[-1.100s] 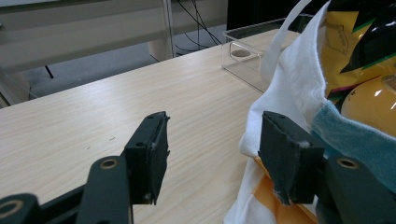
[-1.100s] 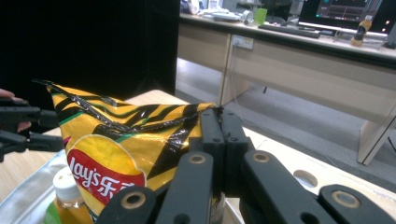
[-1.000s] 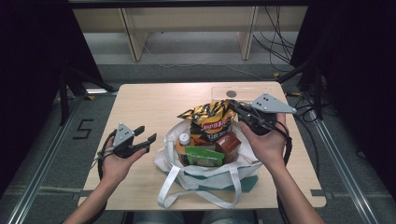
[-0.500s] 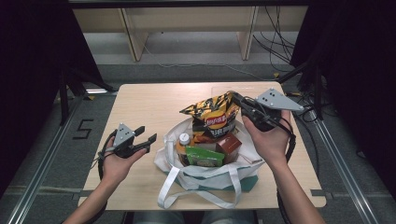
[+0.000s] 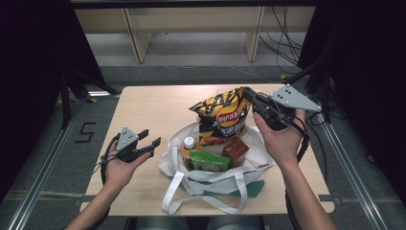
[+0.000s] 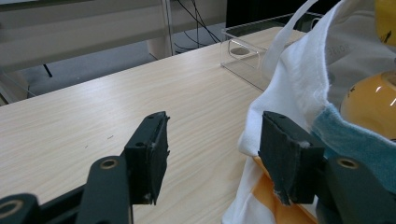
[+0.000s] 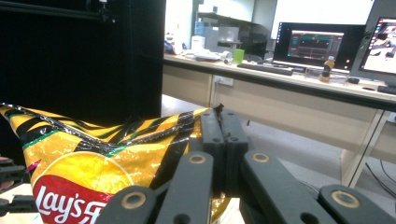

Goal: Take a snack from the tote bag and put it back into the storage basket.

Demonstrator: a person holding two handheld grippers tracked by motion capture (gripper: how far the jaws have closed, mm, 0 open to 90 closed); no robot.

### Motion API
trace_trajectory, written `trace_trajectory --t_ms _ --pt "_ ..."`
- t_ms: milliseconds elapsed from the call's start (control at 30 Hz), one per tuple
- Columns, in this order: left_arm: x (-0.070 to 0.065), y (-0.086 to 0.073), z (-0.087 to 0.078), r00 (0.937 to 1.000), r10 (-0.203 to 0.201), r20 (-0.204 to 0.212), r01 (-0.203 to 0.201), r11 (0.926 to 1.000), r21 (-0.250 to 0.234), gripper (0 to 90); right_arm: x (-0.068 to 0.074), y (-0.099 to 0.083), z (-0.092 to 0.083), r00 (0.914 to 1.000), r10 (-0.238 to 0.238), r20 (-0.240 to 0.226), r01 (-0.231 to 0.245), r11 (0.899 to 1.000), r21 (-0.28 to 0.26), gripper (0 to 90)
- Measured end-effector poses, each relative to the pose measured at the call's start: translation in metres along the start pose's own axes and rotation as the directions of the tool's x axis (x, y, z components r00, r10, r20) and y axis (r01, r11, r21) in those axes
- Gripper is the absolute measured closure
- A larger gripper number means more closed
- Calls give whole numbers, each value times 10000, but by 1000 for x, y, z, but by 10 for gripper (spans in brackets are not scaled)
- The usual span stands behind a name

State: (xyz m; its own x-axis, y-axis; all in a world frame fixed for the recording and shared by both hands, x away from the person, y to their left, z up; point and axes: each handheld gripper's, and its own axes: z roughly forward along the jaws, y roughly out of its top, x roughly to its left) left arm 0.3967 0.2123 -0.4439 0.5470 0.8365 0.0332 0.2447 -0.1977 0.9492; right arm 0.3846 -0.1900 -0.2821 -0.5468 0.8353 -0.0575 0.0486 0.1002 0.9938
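A yellow and black Lay's chip bag (image 5: pixel 222 115) stands upright at the far side of a white tote bag (image 5: pixel 210 179) in the middle of the table. My right gripper (image 5: pixel 249 94) is shut on the chip bag's top right corner. The right gripper view shows the chip bag (image 7: pixel 93 163) pinched between the closed jaws of the right gripper (image 7: pixel 223 126). My left gripper (image 5: pixel 149 139) is open just left of the tote, holding nothing. In its own view the left gripper (image 6: pixel 212 144) has one jaw close beside the tote's white cloth (image 6: pixel 299 79).
Inside the tote are a bottle of orange drink (image 5: pixel 189 146), a green packet (image 5: pixel 208 160) and a brown box (image 5: pixel 234 149). A clear plastic box (image 6: pixel 243 51) stands on the table beyond the tote. Bare wooden table (image 5: pixel 153 105) lies to the left and far side.
My right gripper has drawn the chip bag's corner slightly up and away, and the bag stands a little taller. The left gripper has stayed put.
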Motion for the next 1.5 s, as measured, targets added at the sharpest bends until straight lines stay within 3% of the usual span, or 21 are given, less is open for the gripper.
trace_trajectory --t_ms 100,133,167,400,433,500,533,633,667,767,867,1233,1367,1400,1433,1500 --pt "0 0 0 10000 -14 -14 14 10000 11 418 0 2 -1 9999 68 87 -68 9999 -101 900" --pt "0 0 0 10000 -26 -8 26 10000 -9 418 -1 3 -1 9997 -178 170 182 9997 -183 900" --pt "0 0 0 10000 -36 -12 36 10000 -16 418 0 5 -2 10000 25 71 -24 9998 -201 900" --pt "-1 0 0 10000 5 -1 -5 10000 -8 418 0 13 -7 9998 11 202 -2 9990 -458 900" --pt "0 0 1 10000 37 64 -37 10000 -73 417 -1 13 -7 9994 -161 316 177 9985 -518 900" --pt "-1 0 1 10000 10 55 -10 10000 -67 417 0 14 -8 9997 54 224 -42 9986 -529 900" --pt "-1 0 1 10000 8 52 -8 10000 -65 417 -2 15 -8 9995 -104 307 123 9981 -610 900" --pt "0 0 1 10000 23 50 -22 10000 -68 417 -1 16 -9 9993 151 330 -127 9973 -728 900" --pt "0 0 1 10000 16 51 -16 10000 -64 417 -2 17 -9 9992 -79 380 109 9967 -807 900" --pt "0 0 1 10000 9 49 -8 10000 -58 417 -1 21 -11 9994 -23 347 56 9956 -938 900" --pt "-1 0 1 10000 -4 49 4 10000 -59 417 -4 24 -11 9987 -222 460 267 9947 -998 900" --pt "-1 0 1 10000 4 44 -4 10000 -77 418 -14 26 -16 9963 197 841 -101 9935 -1135 900" --pt "-1 0 0 10000 -19 -20 19 10000 -27 418 -21 27 -16 9942 127 1064 3 9927 -1210 900" --pt "-1 0 0 10000 -32 -22 32 10000 -29 418 -21 27 -16 9941 338 1033 -217 9930 -1161 900" --pt "0 0 0 10000 -39 -23 39 10000 -33 418 -24 27 -16 9930 161 1167 -16 9924 -1234 900" --pt "0 0 0 10000 -35 -19 35 10000 -25 418 -26 28 -16 9920 287 1227 -135 9923 -1228 900"
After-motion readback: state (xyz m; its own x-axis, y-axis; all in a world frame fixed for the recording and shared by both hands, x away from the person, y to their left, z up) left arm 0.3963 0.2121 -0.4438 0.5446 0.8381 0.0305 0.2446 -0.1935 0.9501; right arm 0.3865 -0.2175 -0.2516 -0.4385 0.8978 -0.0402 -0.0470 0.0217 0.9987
